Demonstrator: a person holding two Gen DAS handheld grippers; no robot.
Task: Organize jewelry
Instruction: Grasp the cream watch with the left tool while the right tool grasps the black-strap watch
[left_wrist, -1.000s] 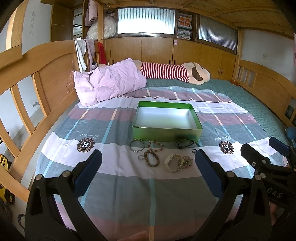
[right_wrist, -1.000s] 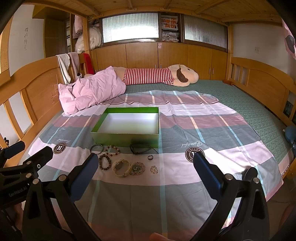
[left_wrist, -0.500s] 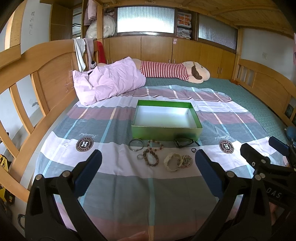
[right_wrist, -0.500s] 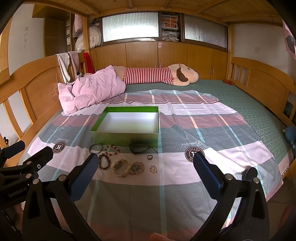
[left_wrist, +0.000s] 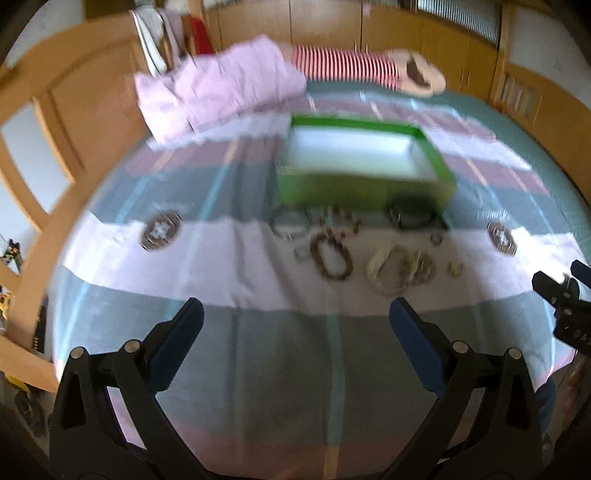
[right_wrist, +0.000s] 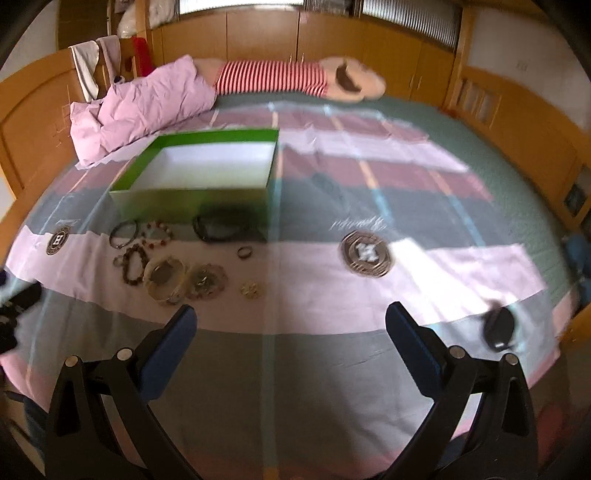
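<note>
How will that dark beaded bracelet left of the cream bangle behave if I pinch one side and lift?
The dark beaded bracelet looks like separate beads on a cord, so it will probably sag into a hanging loop rather than hold its shape. Round beads may slip between the pads. It lies close to the cream bangle on soft bedding, so a wide pinch could drag both.

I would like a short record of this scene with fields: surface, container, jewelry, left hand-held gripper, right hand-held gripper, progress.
surface: striped pink and grey bedsheet on a wooden-framed bed
container: open green cardboard box with white inside, nothing visible in it
jewelry: bracelets, bead strings and rings lying on the sheet just in front of the box
left hand-held gripper: open, holds nothing, above the sheet
right hand-held gripper: open, holds nothing
progress: no piece in the box yet
</note>
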